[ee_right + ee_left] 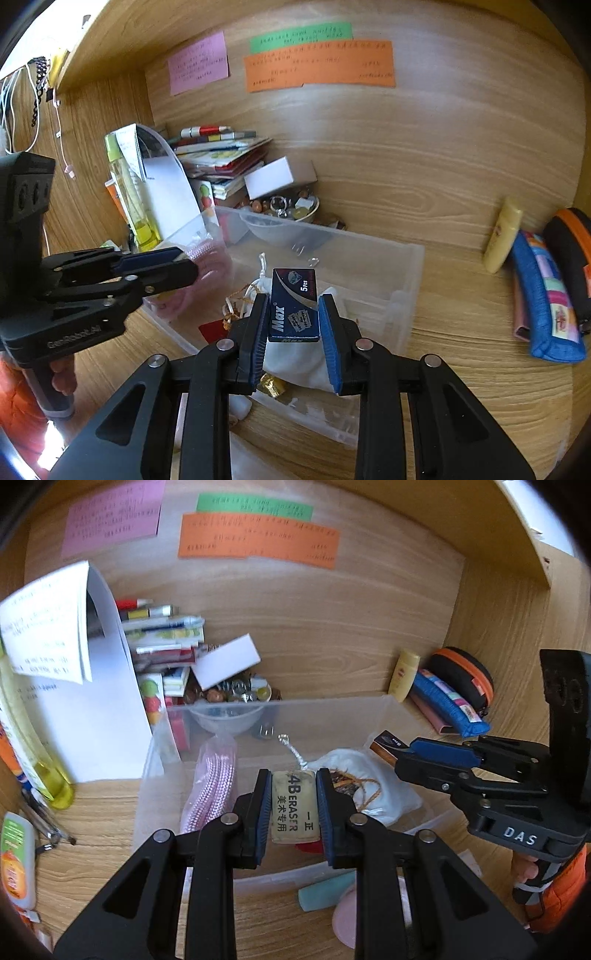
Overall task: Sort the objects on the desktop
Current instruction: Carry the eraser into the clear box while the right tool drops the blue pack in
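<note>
My left gripper (293, 805) is shut on a grubby white eraser (294, 806) printed "4B ERASER", held above a clear plastic bin (332, 709). My right gripper (293, 317) is shut on a small dark blue razor-blade box (294, 304) marked "Max", also over the clear plastic bin (369, 251). In the left wrist view the right gripper (391, 749) reaches in from the right with the blade box (386, 746) at its tip. From the right wrist view, the left gripper (184, 271) enters from the left. Inside the bin lie a pink braided cord (214, 786) and a white drawstring pouch (373, 786).
A stack of booklets and pens (162, 635), a white box (226, 661) and a bowl of trinkets (288, 212) stand behind the bin. A yellow tube (504, 232), blue pouch (546, 299) and black-orange case (569, 251) lie right. A yellow bottle (129, 192) and papers (48, 627) stand left.
</note>
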`<state>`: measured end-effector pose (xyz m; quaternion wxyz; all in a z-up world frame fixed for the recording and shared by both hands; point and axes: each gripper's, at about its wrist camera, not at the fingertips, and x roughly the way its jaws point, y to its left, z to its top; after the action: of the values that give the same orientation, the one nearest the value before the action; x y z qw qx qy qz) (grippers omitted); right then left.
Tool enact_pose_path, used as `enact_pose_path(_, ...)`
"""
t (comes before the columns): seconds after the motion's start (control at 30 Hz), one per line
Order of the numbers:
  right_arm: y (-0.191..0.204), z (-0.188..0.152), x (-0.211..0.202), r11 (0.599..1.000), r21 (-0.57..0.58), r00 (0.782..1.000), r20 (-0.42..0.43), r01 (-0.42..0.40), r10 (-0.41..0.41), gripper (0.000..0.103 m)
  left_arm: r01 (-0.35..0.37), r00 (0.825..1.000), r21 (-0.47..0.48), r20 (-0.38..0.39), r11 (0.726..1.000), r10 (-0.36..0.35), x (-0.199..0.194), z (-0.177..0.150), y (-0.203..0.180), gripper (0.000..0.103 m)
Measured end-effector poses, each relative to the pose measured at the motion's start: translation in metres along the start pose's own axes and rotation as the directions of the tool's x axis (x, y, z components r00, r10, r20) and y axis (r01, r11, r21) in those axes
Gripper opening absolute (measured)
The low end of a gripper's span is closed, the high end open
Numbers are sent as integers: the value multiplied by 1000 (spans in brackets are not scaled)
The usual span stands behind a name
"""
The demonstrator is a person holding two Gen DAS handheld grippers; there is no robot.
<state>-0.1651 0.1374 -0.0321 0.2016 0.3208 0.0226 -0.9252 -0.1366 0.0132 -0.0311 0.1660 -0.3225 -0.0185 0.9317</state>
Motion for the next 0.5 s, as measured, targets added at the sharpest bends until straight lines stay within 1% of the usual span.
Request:
enact_pose_path(0.17,0,-2,7,1000,-2,1000,-16,-6,6,25,10,1000,-11,-23,1000,-10,13,-4,5,23)
enact_pose_path(0.27,1,-3,11,1000,-9,1000,-21,3,-3,25,11,1000,-11,-26,1000,-12,17,-6,6,23)
enact_pose_path(0.5,2,-5,19,1000,-21,999,-42,16,-17,25,-1,1000,16,-29,1000,2,20,-9,3,23)
